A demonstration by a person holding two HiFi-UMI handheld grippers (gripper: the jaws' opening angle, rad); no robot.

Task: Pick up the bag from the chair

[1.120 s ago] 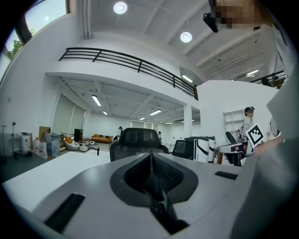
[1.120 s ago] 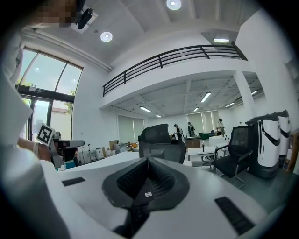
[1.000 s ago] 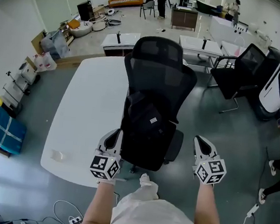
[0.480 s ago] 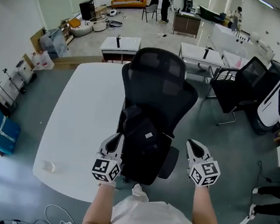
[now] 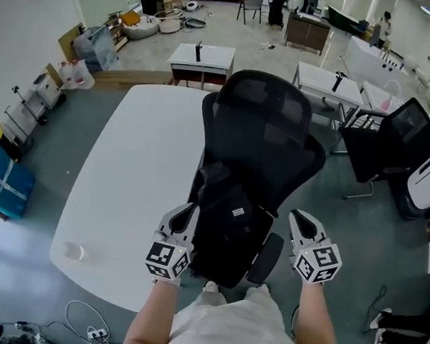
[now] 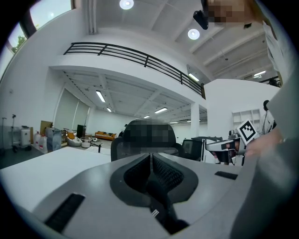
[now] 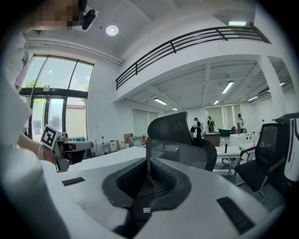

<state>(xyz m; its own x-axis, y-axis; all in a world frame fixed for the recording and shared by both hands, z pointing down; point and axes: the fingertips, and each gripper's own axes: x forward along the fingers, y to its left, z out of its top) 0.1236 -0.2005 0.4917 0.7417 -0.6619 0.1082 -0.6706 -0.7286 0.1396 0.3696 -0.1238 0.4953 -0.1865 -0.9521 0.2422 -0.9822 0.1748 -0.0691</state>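
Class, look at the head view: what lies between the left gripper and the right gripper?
In the head view, the black bag on the chair lies between the left gripper and the right gripper, nearer the left one.

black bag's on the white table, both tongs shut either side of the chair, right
No: the black bag sits on the chair, not the white table, per the head view. Left tongs and right tongs are shut either side of it.
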